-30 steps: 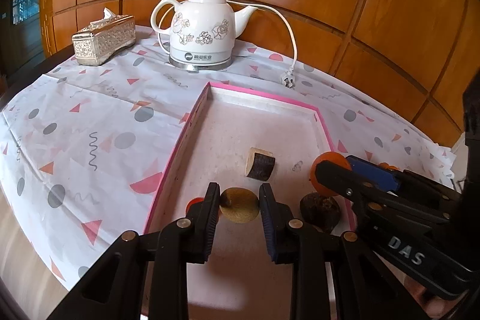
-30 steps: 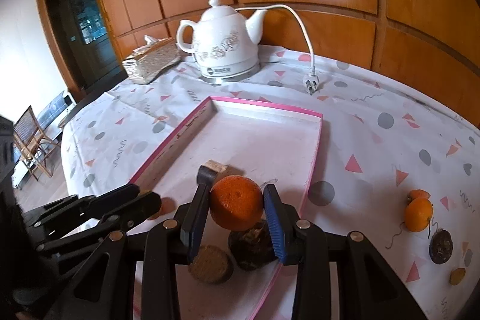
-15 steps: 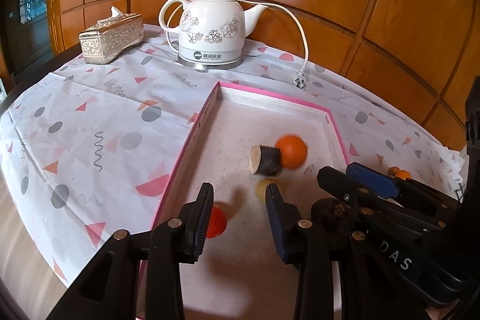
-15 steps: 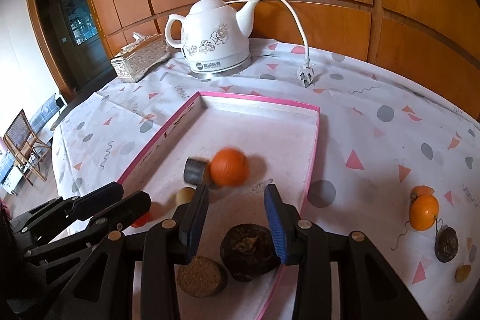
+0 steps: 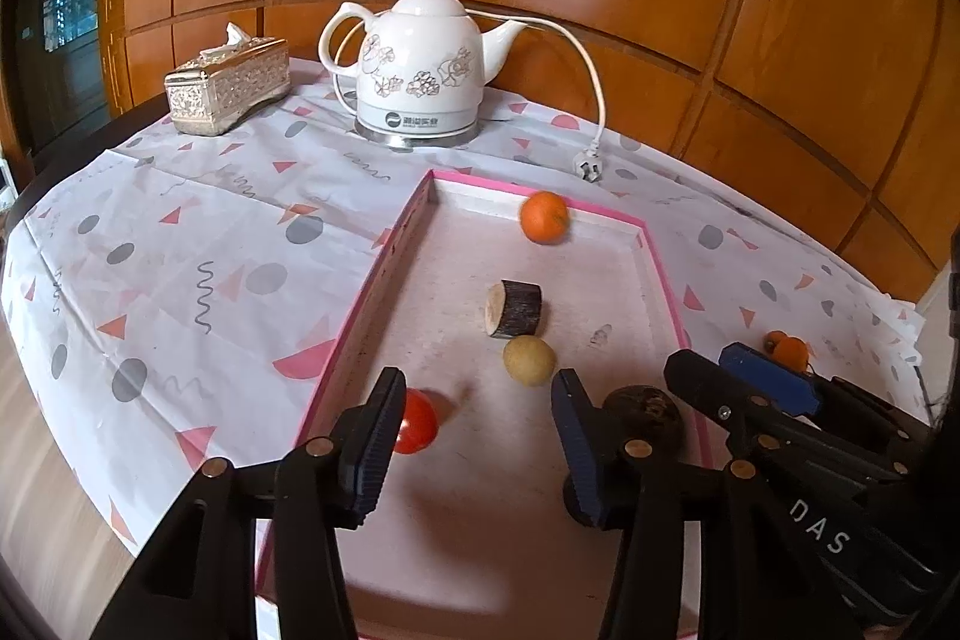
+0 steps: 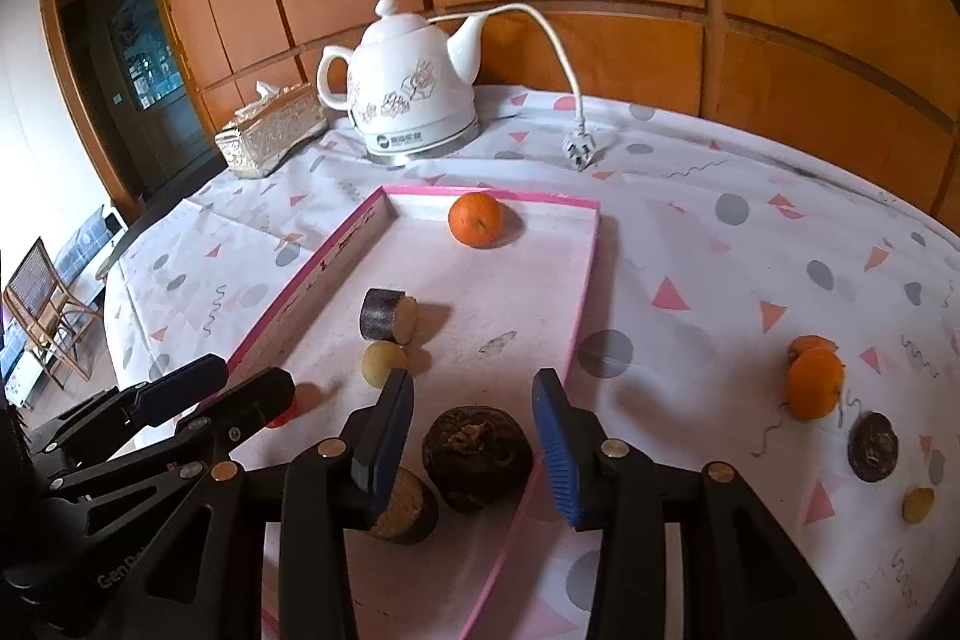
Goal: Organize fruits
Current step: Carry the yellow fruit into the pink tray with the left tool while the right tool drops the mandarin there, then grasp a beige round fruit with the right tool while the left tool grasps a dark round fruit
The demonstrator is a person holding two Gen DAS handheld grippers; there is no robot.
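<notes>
Fruit mostly gathered in the pink-rimmed tray (image 6: 587, 280). Both grippers hang over its near end, fingers spread wide, nothing held.

Left gripper (image 5: 474, 436): red fruit (image 5: 415, 423) tucked against the inside of its left finger (image 5: 377, 436); small yellow fruit (image 5: 528, 360) just ahead of the gap; dark log-like chunk (image 5: 515, 308) beyond that; orange (image 5: 543, 218) far ahead, close to the tray's far rim.

Right gripper (image 6: 474, 430): dark wrinkled fruit (image 6: 477, 457) sits between the fingers, not touching either; a brown round slice (image 6: 403, 511) lies under the left finger (image 6: 384, 436).

Left to do, by my reading: four pieces outside the tray on the patterned cloth (image 6: 750, 244), well right of the right finger (image 6: 558, 454) — second orange (image 6: 815, 388), orange scrap behind it, dark flat piece (image 6: 872, 447), small yellow bit (image 6: 918, 505). Roughly two-thirds done.

Room: the tray's right rim runs just under the right finger, so any sweep rightward must lift over it. Tray's middle and far end have bare floor. Kettle (image 6: 408, 100), its loose plug (image 6: 577, 153) and tissue box (image 6: 273, 136) stand far ahead, well apart.
</notes>
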